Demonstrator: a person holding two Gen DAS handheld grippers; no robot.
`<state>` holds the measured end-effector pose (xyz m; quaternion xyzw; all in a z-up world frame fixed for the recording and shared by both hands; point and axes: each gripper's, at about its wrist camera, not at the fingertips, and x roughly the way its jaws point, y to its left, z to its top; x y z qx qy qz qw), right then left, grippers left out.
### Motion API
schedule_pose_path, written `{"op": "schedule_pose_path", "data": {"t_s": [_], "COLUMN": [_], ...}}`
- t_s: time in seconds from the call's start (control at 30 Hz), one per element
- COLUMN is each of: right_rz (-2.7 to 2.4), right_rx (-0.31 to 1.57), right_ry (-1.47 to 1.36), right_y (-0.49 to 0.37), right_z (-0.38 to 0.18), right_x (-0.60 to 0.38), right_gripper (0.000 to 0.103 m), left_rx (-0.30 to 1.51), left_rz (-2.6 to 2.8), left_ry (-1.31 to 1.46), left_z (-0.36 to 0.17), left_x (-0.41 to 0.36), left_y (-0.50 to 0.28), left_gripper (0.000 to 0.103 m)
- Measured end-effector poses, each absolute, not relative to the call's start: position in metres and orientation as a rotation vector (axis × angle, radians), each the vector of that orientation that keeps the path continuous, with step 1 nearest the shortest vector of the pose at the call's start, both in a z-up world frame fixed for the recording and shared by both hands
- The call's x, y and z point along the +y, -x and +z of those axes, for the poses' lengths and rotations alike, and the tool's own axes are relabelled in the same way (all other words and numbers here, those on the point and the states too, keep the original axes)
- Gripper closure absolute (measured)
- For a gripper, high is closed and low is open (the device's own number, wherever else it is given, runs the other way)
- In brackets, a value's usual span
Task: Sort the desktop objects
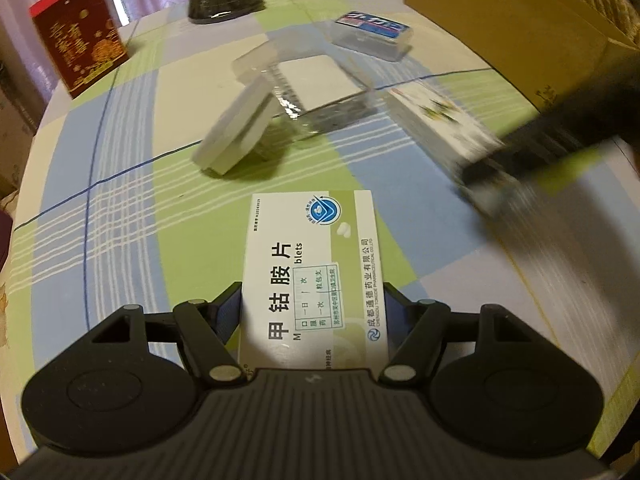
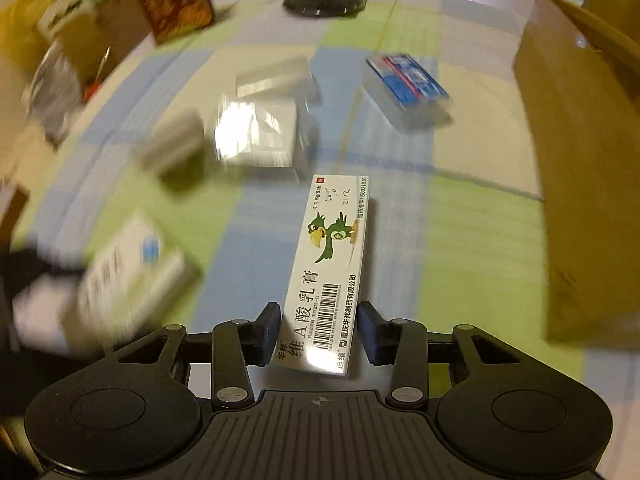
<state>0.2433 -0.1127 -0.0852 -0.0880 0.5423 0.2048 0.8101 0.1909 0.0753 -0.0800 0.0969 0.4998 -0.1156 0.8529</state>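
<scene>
Between the pads of the left gripper (image 1: 313, 312) sits a white-and-green tablet box (image 1: 312, 264), jaws clamped on its sides, held above the checked tablecloth (image 1: 120, 216). The right gripper (image 2: 319, 332) has an ointment box (image 2: 328, 276) with a green parrot between its jaws; left pad touching, right pad slightly off. Beyond: clear plastic case (image 2: 406, 90), cardboard box (image 2: 580, 168), red box (image 1: 78, 30).

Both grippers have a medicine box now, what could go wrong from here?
1. The right gripper has a visible gap on one side of the parrot box, so its grip looks loose and the box may slip.
2. The left gripper pinches only the near end of the tablet box; the long overhang could twist or clip the tilted white box ahead.
</scene>
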Motion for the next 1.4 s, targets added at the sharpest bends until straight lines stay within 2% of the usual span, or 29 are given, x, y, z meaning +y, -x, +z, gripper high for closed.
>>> {"op": "schedule_pose_path", "data": {"t_s": [0.13, 0.2, 0.23, 0.63, 0.67, 0.73, 1.0, 1.4], "right_rz": [0.453, 0.44, 0.425, 0.376, 0.378, 0.379, 0.374, 0.329], "right_rx": [1.156, 1.129, 1.111, 1.015, 1.016, 1.018, 1.009, 0.947], "right_ry": [0.224, 0.22, 0.207, 0.185, 0.187, 0.198, 0.186, 0.104], "right_y": [-0.209, -0.195, -0.191, -0.193, -0.194, -0.194, -0.183, -0.152], "right_z": [-0.09, -0.092, -0.093, -0.099, -0.099, -0.1, -0.088, -0.032], "right_x": [-0.139, -0.147, -0.149, -0.135, -0.135, -0.135, -0.148, -0.193], "right_gripper": [0.061, 0.045, 0.042, 0.043, 0.043, 0.065, 0.066, 0.066], "left_rx": [1.048, 1.042, 1.04, 1.02, 1.02, 1.02, 1.005, 0.968], "left_rz": [-0.262, -0.264, -0.263, -0.227, -0.225, -0.222, -0.219, -0.261], "left_ry": [-0.204, -0.21, -0.214, -0.195, -0.197, -0.2, -0.235, -0.186], "left_z": [-0.081, -0.081, -0.082, -0.083, -0.083, -0.083, -0.073, -0.026], "left_x": [0.067, 0.063, 0.062, 0.063, 0.062, 0.061, 0.053, 0.014], "left_y": [-0.187, -0.185, -0.185, -0.187, -0.187, -0.188, -0.176, -0.14], "left_gripper": [0.036, 0.035, 0.034, 0.035, 0.035, 0.035, 0.036, 0.036]}}
